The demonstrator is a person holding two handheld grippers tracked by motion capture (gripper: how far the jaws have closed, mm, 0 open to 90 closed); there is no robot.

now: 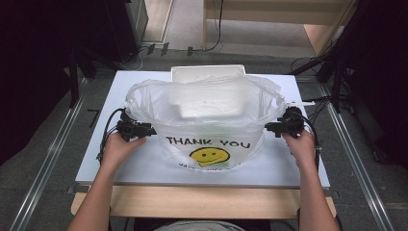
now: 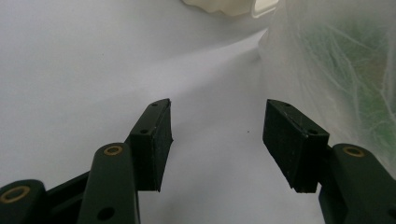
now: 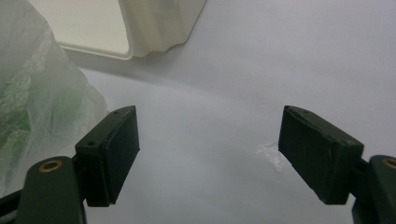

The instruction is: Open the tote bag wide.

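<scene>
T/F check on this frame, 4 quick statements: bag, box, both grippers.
1. The left gripper is open, with nothing between its jaws. True.
2. The right gripper is shut on the bag. False: its jaws stand open and apart from the plastic.
3. The bag's print is a red heart. False: it reads THANK YOU above a yellow smiley.
4. A white box lies at the table's far edge, behind the bag. True.
</scene>
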